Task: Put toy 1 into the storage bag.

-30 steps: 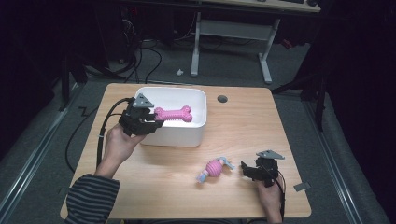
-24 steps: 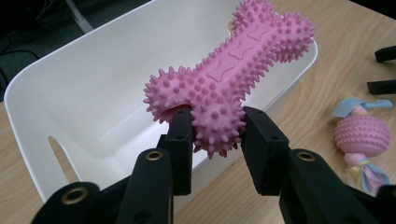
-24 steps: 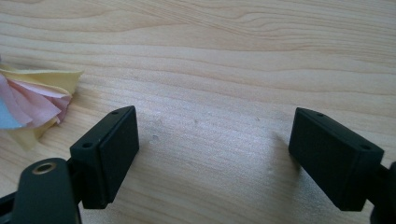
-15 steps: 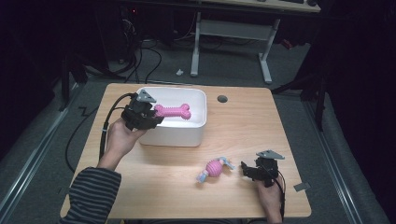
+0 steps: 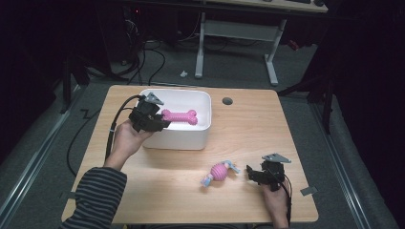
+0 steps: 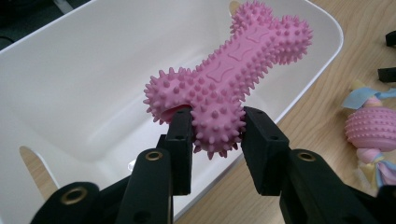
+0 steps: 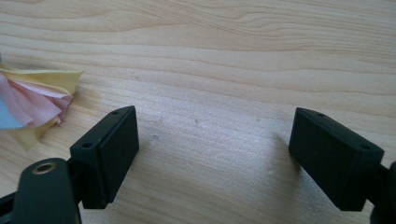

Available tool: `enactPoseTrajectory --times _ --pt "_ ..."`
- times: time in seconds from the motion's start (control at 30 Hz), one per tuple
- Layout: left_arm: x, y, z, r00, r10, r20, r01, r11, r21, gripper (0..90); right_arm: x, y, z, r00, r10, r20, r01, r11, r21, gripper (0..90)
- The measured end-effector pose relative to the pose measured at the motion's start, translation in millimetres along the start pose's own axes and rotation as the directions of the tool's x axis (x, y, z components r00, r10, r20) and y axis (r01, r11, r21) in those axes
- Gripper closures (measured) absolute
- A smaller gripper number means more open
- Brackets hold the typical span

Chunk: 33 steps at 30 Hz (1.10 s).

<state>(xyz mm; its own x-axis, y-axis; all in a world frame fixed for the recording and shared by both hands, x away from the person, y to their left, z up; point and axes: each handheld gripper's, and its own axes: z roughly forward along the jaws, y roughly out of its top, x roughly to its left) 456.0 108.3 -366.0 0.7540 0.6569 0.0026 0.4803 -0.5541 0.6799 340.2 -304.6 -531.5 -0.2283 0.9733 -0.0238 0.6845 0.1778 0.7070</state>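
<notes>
1. Left gripper (image 6: 217,130): jaws clamped on one knobbed end of the pink bone (image 6: 229,74), holding it over the white bin (image 6: 70,93).
2. Right gripper (image 7: 212,154): jaws spread wide with nothing between them, resting low over the bare table (image 7: 233,60).
3. Ball toy (image 5: 220,171): lying on the table, just beside the right gripper.

The left gripper (image 5: 160,120), held in a hand (image 5: 128,139) with a striped sleeve (image 5: 95,195) rising from the lower left of the frame, has its jaws clamped, while the right gripper (image 5: 252,174), held low at the lower right, lies level with its jaws spread wide.
</notes>
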Motion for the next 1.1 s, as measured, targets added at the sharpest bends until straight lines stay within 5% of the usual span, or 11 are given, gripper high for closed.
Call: enactPoseTrajectory --times 0.4,1.1 --pt "7.3 -0.4 7.1 0.9991 -0.037 0.022 0.037 0.999 0.025 65.0 0.0 0.0 -0.1 1.0 0.0 -0.001 0.0 1.0 0.001 16.2" --pt "6.1 0.1 9.4 0.9985 -0.029 0.047 0.027 0.9989 0.037 64.8 0.0 0.0 -0.1 1.0 0.0 -0.001 0.0 1.0 0.0 16.2"
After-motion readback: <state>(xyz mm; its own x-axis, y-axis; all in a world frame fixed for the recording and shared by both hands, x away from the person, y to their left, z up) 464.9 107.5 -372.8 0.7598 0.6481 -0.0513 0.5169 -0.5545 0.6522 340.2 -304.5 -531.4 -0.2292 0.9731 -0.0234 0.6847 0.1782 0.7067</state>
